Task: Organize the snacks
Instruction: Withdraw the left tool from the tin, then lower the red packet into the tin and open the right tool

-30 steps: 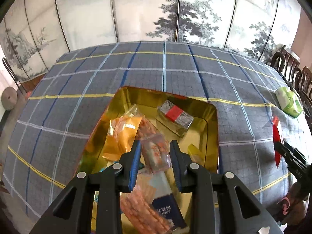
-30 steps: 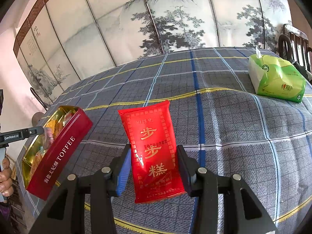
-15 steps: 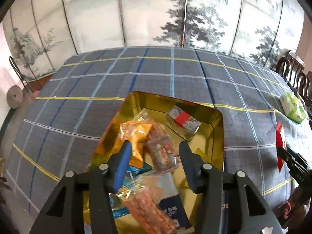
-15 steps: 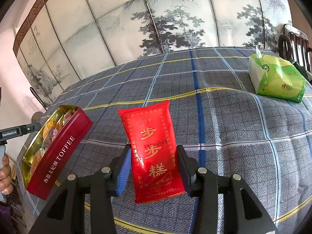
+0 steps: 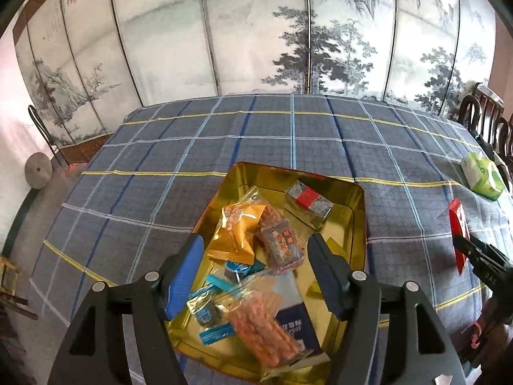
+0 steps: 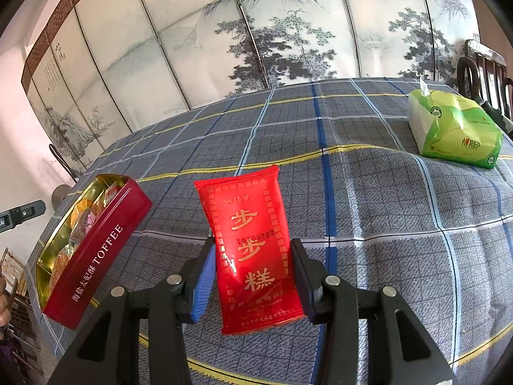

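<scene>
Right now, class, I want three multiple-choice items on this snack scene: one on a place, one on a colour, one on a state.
1. Where does the green tissue pack lie?
A. In the tin
B. On the checked cloth
C. Between the left tongs

2. What colour is the inside of the TOFFEE tin?
A. Gold
B. Blue
C. White

3. What are the right tongs doing?
A. Standing open and empty
B. Gripping the tin wall
C. Gripping the red snack packet

Answers: 1 B, it rests on the cloth far from the tin. 2 A, the walls shine gold. 3 C, both fingers press the packet's sides.
</scene>
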A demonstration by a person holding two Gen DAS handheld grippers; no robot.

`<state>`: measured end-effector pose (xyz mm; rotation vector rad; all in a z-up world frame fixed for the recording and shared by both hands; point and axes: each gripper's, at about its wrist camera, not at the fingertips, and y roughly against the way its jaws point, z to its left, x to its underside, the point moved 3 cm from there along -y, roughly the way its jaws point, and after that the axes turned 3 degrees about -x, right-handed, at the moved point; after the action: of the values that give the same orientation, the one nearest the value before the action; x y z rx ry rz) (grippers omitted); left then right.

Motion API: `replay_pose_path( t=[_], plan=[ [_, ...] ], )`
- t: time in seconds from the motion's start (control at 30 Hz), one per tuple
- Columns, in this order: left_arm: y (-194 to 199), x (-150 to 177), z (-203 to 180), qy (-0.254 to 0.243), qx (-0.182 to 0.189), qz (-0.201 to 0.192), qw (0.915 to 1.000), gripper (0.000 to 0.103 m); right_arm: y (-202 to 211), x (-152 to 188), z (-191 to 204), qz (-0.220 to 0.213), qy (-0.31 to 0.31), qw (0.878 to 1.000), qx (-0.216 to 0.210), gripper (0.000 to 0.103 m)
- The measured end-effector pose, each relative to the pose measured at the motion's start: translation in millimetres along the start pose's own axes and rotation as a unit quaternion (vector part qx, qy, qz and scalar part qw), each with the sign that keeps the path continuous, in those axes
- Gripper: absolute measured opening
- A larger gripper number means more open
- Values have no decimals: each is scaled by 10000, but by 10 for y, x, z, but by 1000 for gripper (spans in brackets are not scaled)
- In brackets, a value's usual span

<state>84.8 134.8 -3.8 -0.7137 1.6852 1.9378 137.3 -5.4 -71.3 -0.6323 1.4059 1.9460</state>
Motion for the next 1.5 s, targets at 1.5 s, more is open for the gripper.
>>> replay_pose_path(
  t=[1.5],
  plan=[
    [445, 928, 659, 615, -356, 188, 9973, 75, 260, -13, 1807, 268, 621, 9814, -1795, 45]
  ],
)
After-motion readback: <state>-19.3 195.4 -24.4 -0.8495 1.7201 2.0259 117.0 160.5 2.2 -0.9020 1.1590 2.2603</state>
